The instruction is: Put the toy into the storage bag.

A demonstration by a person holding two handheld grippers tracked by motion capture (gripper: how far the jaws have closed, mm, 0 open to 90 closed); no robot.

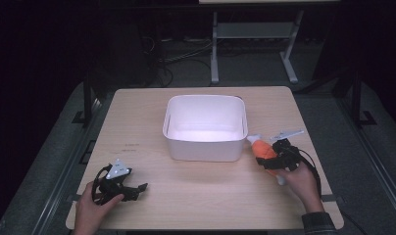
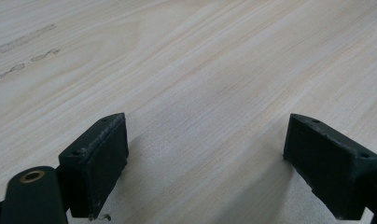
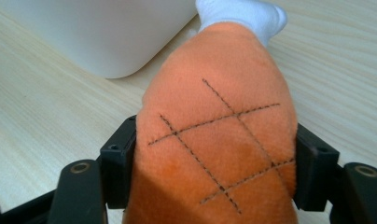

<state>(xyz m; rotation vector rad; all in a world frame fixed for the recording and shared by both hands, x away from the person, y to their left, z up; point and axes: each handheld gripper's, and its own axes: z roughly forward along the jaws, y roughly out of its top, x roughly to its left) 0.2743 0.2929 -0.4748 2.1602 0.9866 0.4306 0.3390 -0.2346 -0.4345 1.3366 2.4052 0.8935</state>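
High view: wooden table [image 1: 201, 196] with a white tub [image 1: 206, 128] standing at its centre, open side up. Right hand [image 1: 301, 182] enters from the lower right and carries the right gripper [image 1: 269, 157], which sits just beside the tub's near right corner. Between its jaws is an orange plush toy [image 1: 263, 151] with a white tip pointing toward the tub. The toy is outside the tub, close to its wall; contact between the two cannot be determined.

Right gripper view: both black pads press on the toy's sides [image 3: 219, 140], one on each flank, so the jaws are closed on it at a fairly wide spacing. Dark stitched lines cross the orange fabric in a lattice. The white tip [image 3: 245, 14] lies beyond, near the tub's rounded corner [image 3: 98, 32].

Left hand [image 1: 90, 211] rests at the lower left of the table, well apart from the tub, holding the left gripper [image 1: 137, 188].

Left gripper view: the two pads [image 2: 100, 158] stand wide apart over bare wood grain with nothing between them, low over the tabletop. Faint marks show on the wood at upper left.
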